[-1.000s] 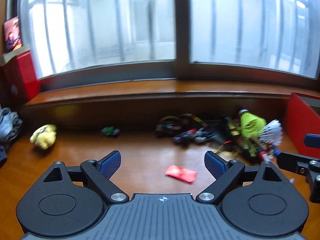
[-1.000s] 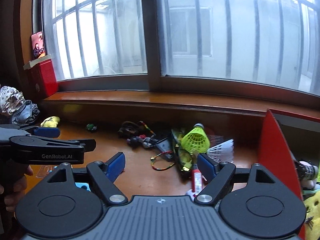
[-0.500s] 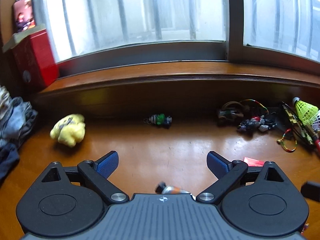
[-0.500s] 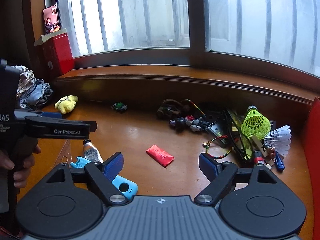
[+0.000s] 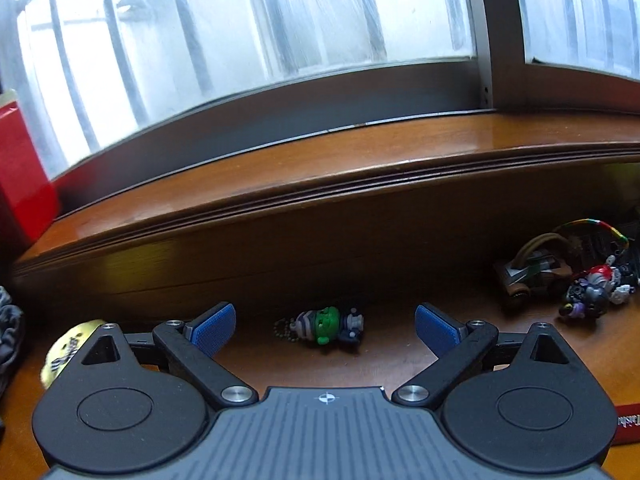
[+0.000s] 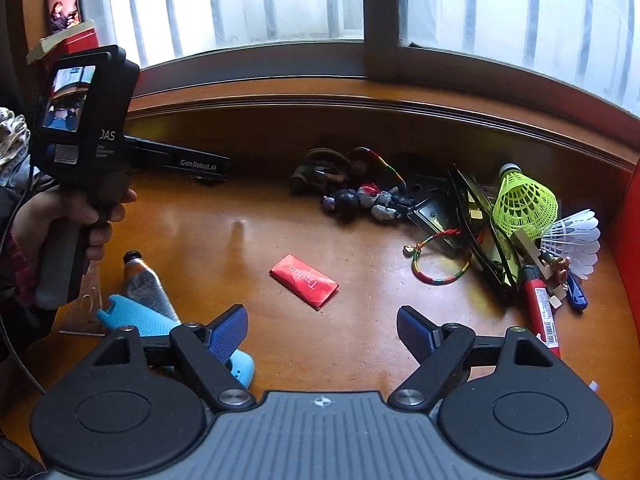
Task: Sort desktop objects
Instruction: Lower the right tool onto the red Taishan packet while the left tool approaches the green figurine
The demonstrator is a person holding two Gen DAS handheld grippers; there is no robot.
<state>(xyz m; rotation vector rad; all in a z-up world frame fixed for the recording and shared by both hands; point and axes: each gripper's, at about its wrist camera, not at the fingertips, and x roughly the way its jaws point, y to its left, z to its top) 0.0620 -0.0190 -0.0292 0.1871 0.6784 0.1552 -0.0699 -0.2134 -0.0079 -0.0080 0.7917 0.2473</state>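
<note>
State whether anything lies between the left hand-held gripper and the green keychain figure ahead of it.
Nothing visible does. The left hand-held gripper is open, and the green figure lies on the desk straight ahead, framed between its fingers, with only bare wood before it.

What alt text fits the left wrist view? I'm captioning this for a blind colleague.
The open left gripper points at a small green figure keychain lying on the wooden desk below a window sill. A toy car and another small figure lie at right, a yellow plush at left.
</note>
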